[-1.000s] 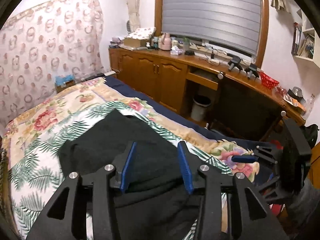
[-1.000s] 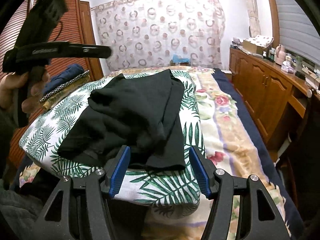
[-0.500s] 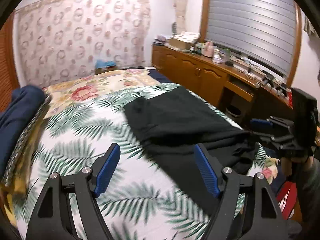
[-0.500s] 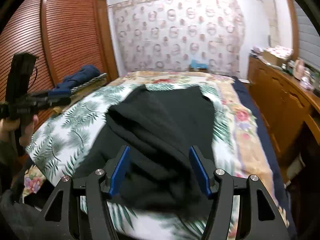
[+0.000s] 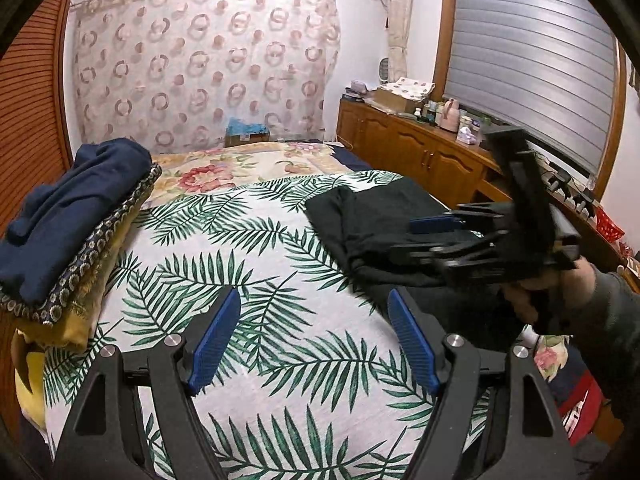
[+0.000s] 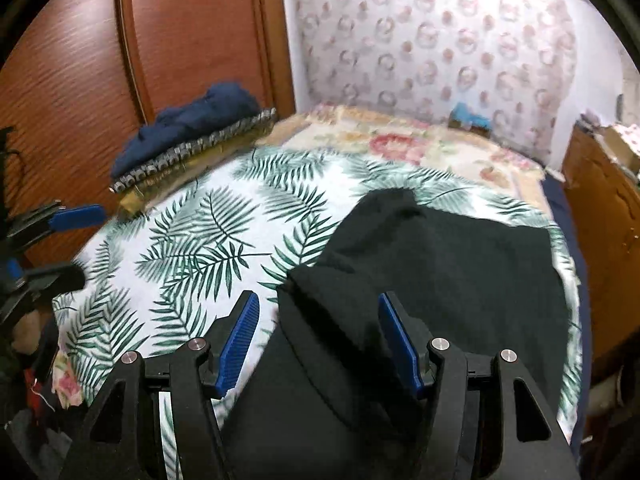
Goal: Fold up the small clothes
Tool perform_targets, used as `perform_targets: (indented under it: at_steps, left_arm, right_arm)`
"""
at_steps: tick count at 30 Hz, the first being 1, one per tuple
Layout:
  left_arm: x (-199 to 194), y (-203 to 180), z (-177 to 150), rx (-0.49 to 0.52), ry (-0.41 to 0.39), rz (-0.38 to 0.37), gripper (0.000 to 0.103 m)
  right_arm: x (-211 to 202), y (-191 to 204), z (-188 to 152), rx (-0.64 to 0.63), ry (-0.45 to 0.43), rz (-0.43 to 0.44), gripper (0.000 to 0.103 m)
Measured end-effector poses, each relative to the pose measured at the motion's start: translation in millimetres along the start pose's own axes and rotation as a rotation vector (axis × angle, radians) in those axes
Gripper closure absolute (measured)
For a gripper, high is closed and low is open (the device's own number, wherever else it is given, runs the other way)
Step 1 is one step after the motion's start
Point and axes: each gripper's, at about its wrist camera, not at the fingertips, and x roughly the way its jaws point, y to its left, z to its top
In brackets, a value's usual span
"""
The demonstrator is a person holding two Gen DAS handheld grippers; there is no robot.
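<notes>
A crumpled black garment (image 5: 380, 216) (image 6: 460, 280) lies on the right side of the leaf-print sheet (image 5: 248, 264) (image 6: 192, 248) on the bed. My left gripper (image 5: 314, 312) is open above bare sheet, left of the garment, with nothing between its fingers. It also shows at the left edge of the right wrist view, as the left gripper (image 6: 88, 244). My right gripper (image 6: 318, 308) is open just above the garment's near edge, and the cloth lies below its blue pads without being pinched. In the left wrist view the right gripper (image 5: 416, 236) hovers over the garment, held by a hand (image 5: 532, 292).
A stack of folded clothes with a navy piece on top (image 5: 68, 208) (image 6: 188, 120) sits at the sheet's left edge by the wooden wardrobe (image 6: 180, 40). A floral bedspread (image 5: 240, 168) lies beyond. A wooden sideboard (image 5: 420, 156) with clutter runs along the right.
My left gripper opened wider and swung left off the black garment to above bare sheet. My right gripper moved in over the garment and kept the same opening.
</notes>
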Motion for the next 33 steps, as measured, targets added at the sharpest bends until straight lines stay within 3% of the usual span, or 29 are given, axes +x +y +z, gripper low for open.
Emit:
perform_targets:
  at_steps: [8, 11, 14, 22, 26, 28, 31, 33]
  left_arm:
    - [5, 2, -9, -0.005, 0.014, -0.008, 0.026]
    - [6, 2, -12, -0.008, 0.022, -0.011, 0.026]
    - [7, 0, -14, -0.006, 0.028, -0.016, 0.026]
    - [11, -8, -16, 0.001, 0.038, -0.032, 0.026]
    - [13, -14, -18, 0.014, 0.046, -0.038, 0.026]
    - [14, -18, -19, 0.021, 0.05, -0.041, 0.026]
    - [17, -23, -21, 0.034, 0.059, -0.046, 0.026]
    - [19, -26, -23, 0.036, 0.066, -0.053, 0.026]
  right_arm:
    - [57, 9, 22, -0.07, 0.178, -0.03, 0.039]
    - [58, 8, 27, -0.093, 0.187, -0.049, 0.085]
    - [46, 2, 29, -0.063, 0.147, -0.017, 0.096]
    - [-10, -51, 52, 0.019, 0.006, -0.12, 0.097]
    - [-15, -107, 63, 0.081, 0.0, -0.305, 0.097]
    - [-9, -143, 63, 0.152, 0.042, -0.419, 0.097]
    - [-13, -176, 53, 0.22, 0.054, -0.516, 0.08]
    - [-23, -182, 43, 0.255, 0.035, -0.492, 0.071]
